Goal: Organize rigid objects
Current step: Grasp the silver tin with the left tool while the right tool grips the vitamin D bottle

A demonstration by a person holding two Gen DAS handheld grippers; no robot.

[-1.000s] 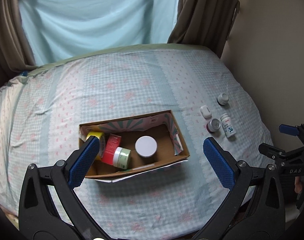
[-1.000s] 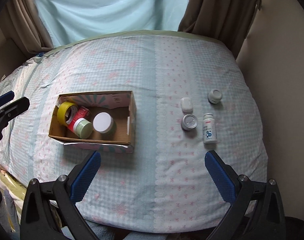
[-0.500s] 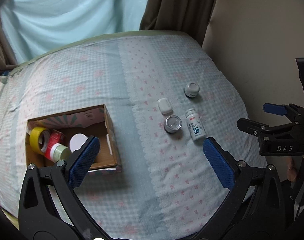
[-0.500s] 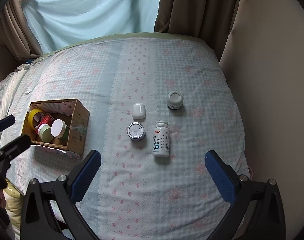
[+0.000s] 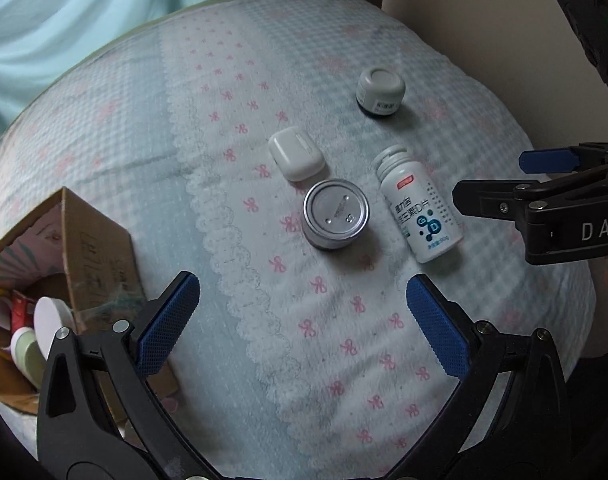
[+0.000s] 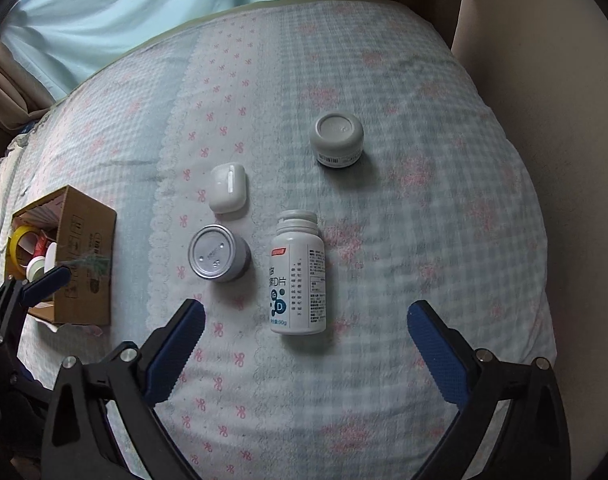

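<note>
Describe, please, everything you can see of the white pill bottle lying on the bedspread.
The white pill bottle is glossy plastic, lying on its side on the checked bedspread, with its ribbed white cap pointing away from the camera. Its label shows a red tag, blue characters, a blue "D" circle and fine print. It lies just right of the silver tin; whether they touch is unclear.

Your left gripper (image 5: 304,320) hangs low with its blue-padded jaws spread wide, gripping nothing. Your right gripper (image 6: 305,346) hangs just beside it, jaws equally wide and empty.

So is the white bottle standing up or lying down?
Lying down. The bottle rests on its side on the bed, cap pointing away.
</note>
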